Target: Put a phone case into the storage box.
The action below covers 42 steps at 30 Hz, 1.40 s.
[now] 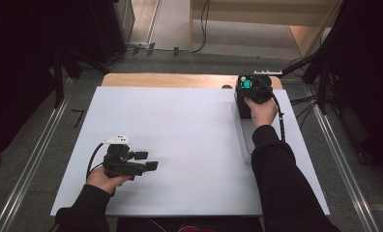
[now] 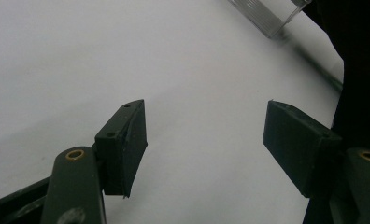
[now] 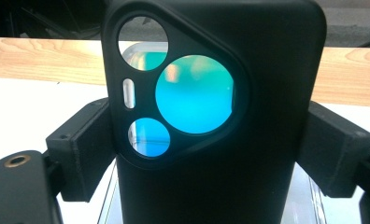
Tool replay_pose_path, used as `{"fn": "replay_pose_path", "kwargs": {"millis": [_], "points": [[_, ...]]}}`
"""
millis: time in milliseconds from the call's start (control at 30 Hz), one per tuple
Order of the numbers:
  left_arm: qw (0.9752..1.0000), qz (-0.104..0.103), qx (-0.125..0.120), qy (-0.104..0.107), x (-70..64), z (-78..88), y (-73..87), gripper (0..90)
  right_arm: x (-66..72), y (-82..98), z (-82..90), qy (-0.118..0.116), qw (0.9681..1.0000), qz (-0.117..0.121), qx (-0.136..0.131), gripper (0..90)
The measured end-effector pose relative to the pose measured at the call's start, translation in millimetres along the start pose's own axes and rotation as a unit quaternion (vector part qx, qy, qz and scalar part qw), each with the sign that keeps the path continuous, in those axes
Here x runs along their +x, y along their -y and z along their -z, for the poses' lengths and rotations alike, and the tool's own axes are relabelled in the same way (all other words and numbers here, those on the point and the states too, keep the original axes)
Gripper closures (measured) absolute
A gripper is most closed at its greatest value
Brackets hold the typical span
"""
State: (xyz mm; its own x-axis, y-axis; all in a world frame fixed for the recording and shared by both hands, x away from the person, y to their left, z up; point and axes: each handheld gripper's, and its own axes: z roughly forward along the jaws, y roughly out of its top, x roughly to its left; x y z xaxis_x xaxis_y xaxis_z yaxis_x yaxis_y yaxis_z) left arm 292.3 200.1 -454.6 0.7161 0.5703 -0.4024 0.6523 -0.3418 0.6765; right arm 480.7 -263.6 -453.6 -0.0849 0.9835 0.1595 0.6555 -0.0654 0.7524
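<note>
Right gripper view puts a black phone case (image 3: 216, 116) upright at centre, matte, smooth, round-cornered, with round camera cutouts showing teal; the right gripper (image 3: 211, 149) clamps its two sides. High view places it at upper right, near the far edge of the white table (image 1: 180, 130), above a clear tray (image 1: 243, 140). At lower left, the left gripper (image 1: 146, 162) gapes empty over bare sheet.
</note>
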Motion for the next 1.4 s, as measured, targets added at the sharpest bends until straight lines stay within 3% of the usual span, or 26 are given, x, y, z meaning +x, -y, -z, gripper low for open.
{"fn": "replay_pose_path", "kwargs": {"millis": [167,467,567,633,767,1033,1133,1333,1400], "points": [[1.0,-0.001,0.0,0.0,0.4,-0.3,-0.6,30.5,2.9,1.2,-3.4,0.006,0.9999,0.013,0.002,11.0],[1.0,0.002,-0.001,0.0,1.7,-0.8,-0.9,30.5,-0.2,0.2,-4.5,-0.013,0.9993,0.034,0.006,9.8],[1.0,0.004,-0.002,0.0,1.8,-0.7,-0.8,30.5,-0.3,-0.5,-5.3,-0.013,0.9991,0.038,0.014,7.4],[1.0,0.004,-0.001,0.0,2.0,-0.6,-0.8,30.5,-0.9,-0.5,-5.3,-0.027,0.9989,0.033,0.018,1.1],[1.0,0.005,-0.002,0.002,2.2,-1.1,-1.2,30.5,-0.3,-0.9,-3.2,-0.032,0.9983,0.04,0.026,0.2],[1.0,0.005,-0.001,0.0,2.9,-1.3,-2.1,30.5,-5.4,-6.9,17.3,-0.036,0.9985,0.029,0.03,0.2],[1.0,0.005,0.0,0.0,3.3,-1.5,-2.1,30.5,-3.8,-9.1,28.9,-0.035,0.9981,0.038,0.033,0.3],[1.0,0.005,-0.004,0.0,3.0,0.3,-2.6,30.5,10.4,-7.7,53.2,-0.095,0.9932,0.043,0.05,0.5],[1.0,0.005,-0.002,0.001,3.2,0.6,-2.5,30.5,17.0,-4.6,62.0,-0.112,0.9914,0.048,0.047,5.0]]}}
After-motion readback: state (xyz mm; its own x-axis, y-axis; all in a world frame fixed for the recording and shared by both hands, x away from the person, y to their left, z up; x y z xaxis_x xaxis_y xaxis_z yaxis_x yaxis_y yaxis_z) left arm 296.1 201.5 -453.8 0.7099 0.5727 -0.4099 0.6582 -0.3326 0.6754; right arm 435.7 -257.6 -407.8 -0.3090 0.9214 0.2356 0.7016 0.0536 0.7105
